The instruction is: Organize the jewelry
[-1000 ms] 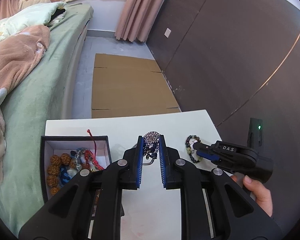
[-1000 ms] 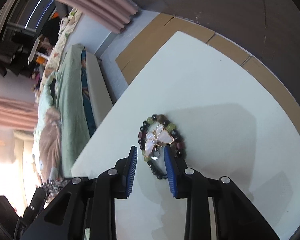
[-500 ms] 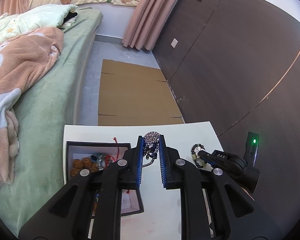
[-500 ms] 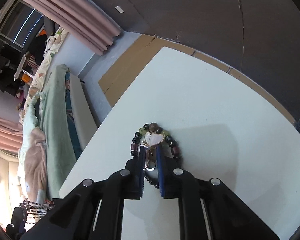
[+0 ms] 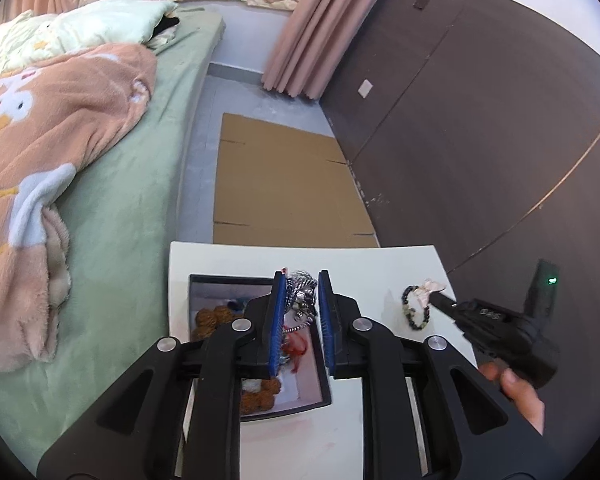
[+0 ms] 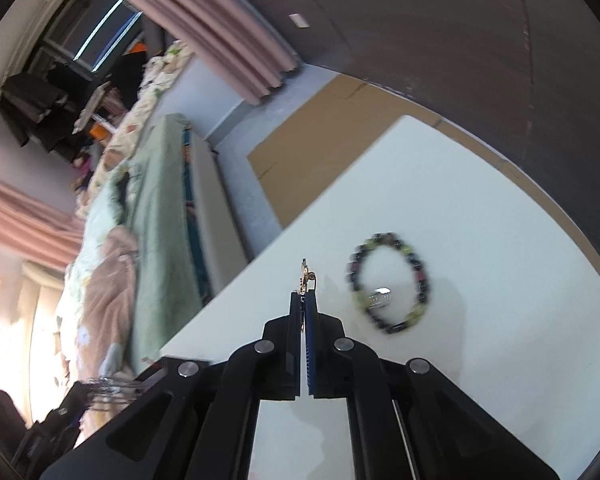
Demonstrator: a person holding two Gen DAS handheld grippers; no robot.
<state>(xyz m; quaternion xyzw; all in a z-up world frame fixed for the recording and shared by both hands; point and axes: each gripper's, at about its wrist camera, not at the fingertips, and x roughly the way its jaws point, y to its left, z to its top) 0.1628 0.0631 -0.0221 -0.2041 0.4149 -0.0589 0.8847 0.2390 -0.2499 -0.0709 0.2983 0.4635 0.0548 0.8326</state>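
Dangling from the left gripper (image 5: pixel 299 312), a silver chain necklace (image 5: pixel 300 300) is hanging over the black-rimmed jewelry box (image 5: pixel 256 280); the gripper is pinching the bunched chain between its blue pads, with a loose loop trailing below toward the red cord (image 5: pixel 296 350) and brown bead strands (image 5: pixel 214 318) already lying inside. That loop looks likely to snag on the cord or on the box rim if the release is coming too low or off-centre; part of the chain could then be draping over the edge instead of dropping in. The box is sitting near the left edge of the white surface (image 5: pixel 372 264), with the bed (image 5: pixel 120 260) just beside it, so anything spilling that way is probably falling off. Moving right, open white surface is separating the box from the beaded bracelet (image 6: pixel 388 282), which is lying flat and free. The right gripper (image 6: pixel 303 304) is pressed nearly together on a gold-framed butterfly brooch (image 6: pixel 306 276), holding it by a thin edge above the surface; such a narrow pinch seems prone to slipping or twisting during the carry. Its path leftward to the box is appearing unobstructed except for the left gripper occupying the space over the box, so the two could be colliding if both are arriving together; beyond the right edge, the dark wall (image 5: pixel 480 140) is standing close.
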